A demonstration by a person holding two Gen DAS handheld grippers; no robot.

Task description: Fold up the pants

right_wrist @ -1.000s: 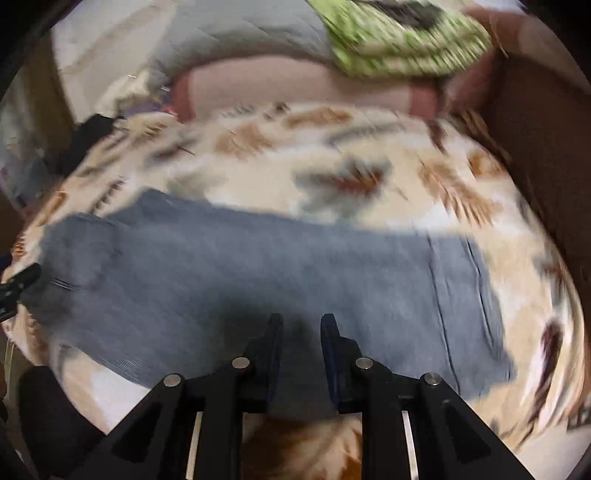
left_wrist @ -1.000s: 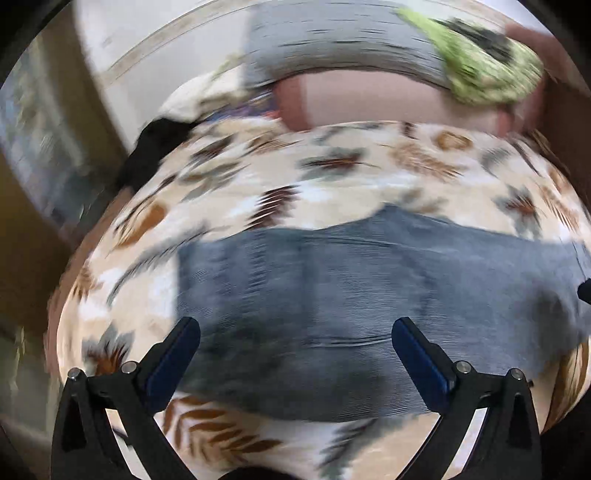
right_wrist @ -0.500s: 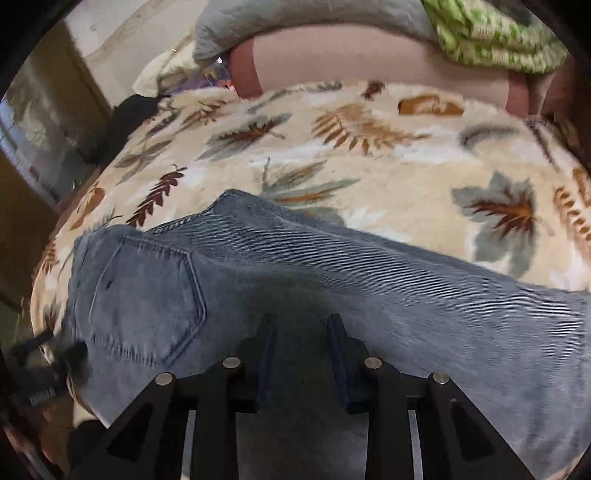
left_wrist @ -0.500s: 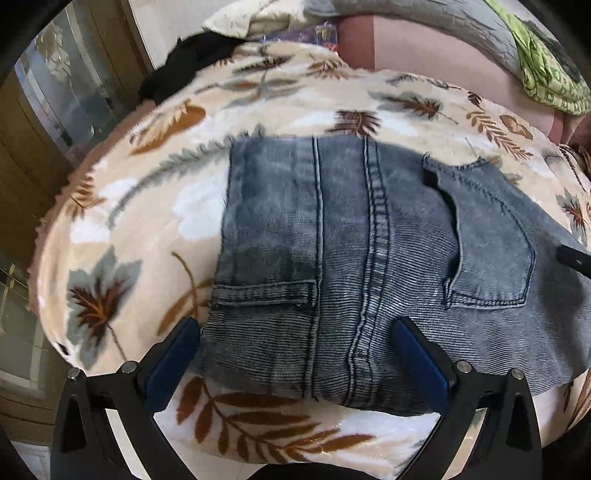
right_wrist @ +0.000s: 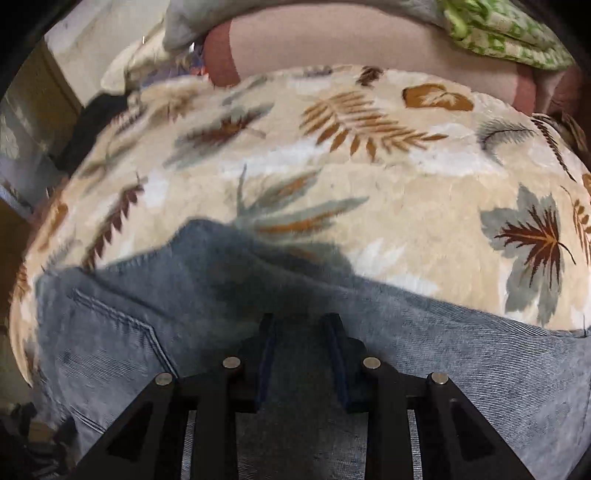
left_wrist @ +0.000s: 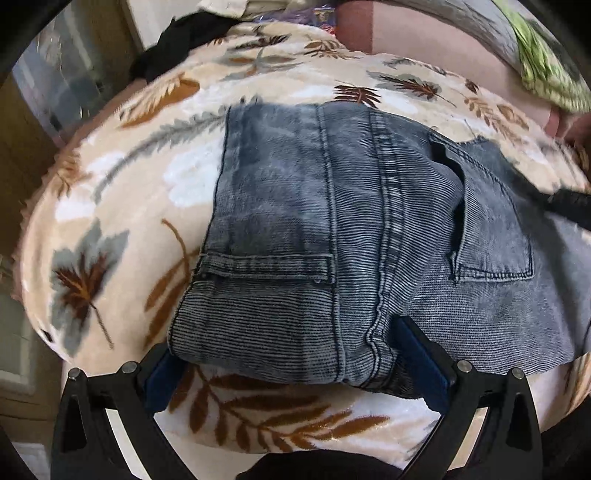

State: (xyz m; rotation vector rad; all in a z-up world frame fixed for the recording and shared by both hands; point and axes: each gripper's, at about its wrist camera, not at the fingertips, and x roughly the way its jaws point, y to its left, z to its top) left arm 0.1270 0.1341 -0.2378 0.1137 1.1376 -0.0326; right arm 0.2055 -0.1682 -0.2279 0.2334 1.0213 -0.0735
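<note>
Grey-blue jeans [left_wrist: 332, 236] lie flat on a leaf-print blanket [left_wrist: 122, 206], waistband to the left, back pocket up. My left gripper [left_wrist: 291, 363] is wide open, its fingers straddling the near edge of the jeans at the seat seam. In the right wrist view the jeans [right_wrist: 461, 354] fill the lower half. My right gripper [right_wrist: 301, 354] is low over the leg just right of the pocket, jaws a narrow gap apart with denim showing between them. The right gripper's tip [left_wrist: 569, 206] shows at the left view's right edge.
The blanket [right_wrist: 369, 184] covers a bed. A pink headboard cushion [right_wrist: 351, 40], a grey quilt and a green patterned cloth [right_wrist: 498, 29] lie at the far side. A black garment [left_wrist: 173, 44] lies at the far left corner. A cabinet stands left.
Both grippers have dropped closer to the jeans. The left gripper's fingers now reach the near edge at the waist. The right gripper's jaws have spread slightly.
</note>
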